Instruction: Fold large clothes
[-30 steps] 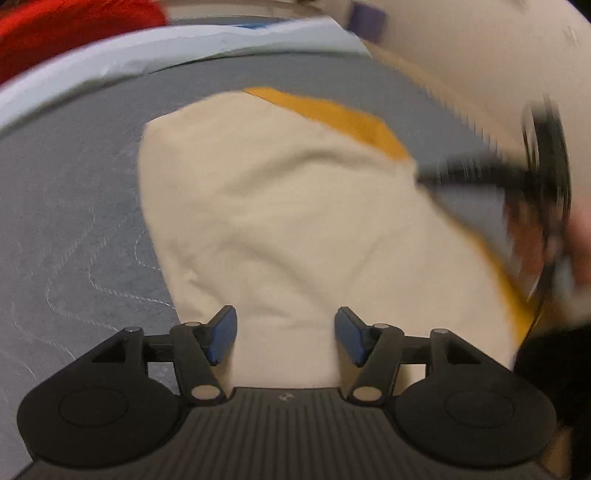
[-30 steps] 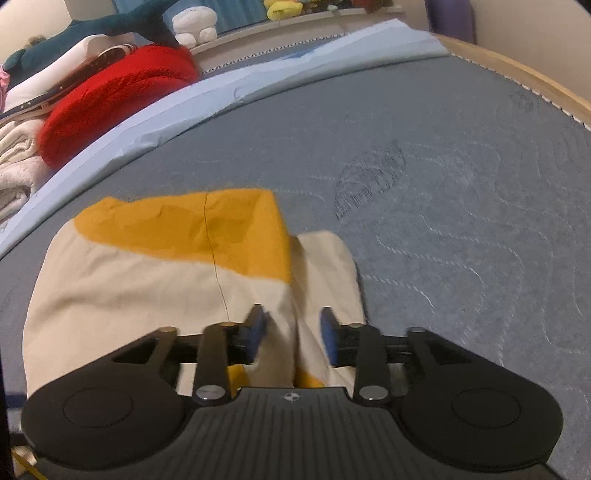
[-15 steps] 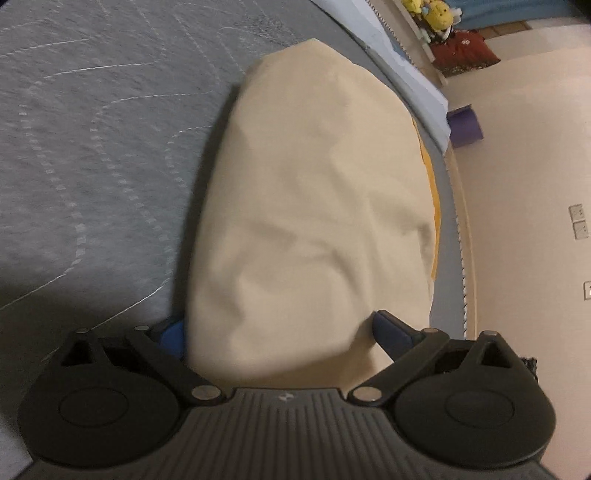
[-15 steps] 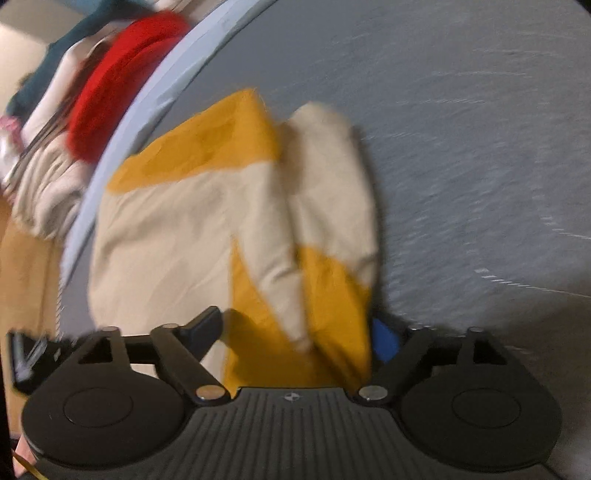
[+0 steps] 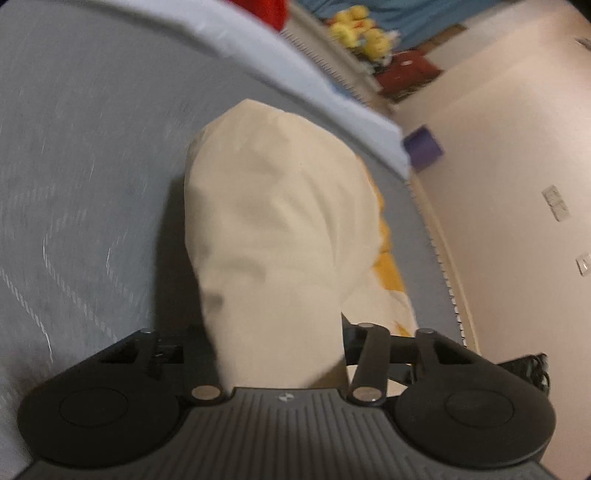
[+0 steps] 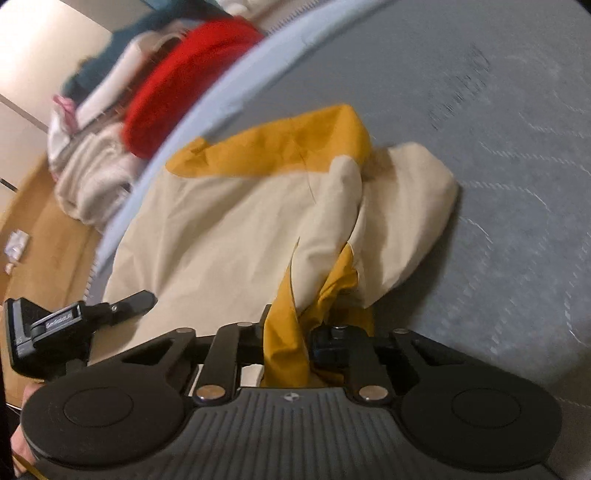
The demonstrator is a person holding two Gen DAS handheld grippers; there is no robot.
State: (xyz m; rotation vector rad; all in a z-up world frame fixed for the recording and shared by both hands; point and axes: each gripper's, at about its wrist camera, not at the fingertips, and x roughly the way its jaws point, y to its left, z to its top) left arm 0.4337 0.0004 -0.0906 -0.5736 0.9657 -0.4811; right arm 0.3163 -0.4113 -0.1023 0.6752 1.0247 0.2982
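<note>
A cream and mustard-yellow garment (image 5: 273, 229) lies folded on the grey mattress (image 5: 81, 166). My left gripper (image 5: 277, 343) is shut on a thick cream fold at its near end, which hides the fingertips. In the right wrist view the same garment (image 6: 229, 229) shows cream with a yellow band at the far end. My right gripper (image 6: 291, 339) is shut on a bunched yellow and cream edge of it. The left gripper's body (image 6: 66, 325) shows at the lower left of the right wrist view, beside the garment.
A light blue sheet (image 6: 236, 85) runs along the mattress's far edge. Behind it lie a red cushion (image 6: 184, 77) and piled cream and teal textiles (image 6: 92, 162). A purple object (image 5: 423, 146) and yellow plush toys (image 5: 358, 33) sit by the beige wall.
Both grippers closed from open onto the garment's near edge. Both views tilted and the gripped cloth bunched up and rose off the mattress.
</note>
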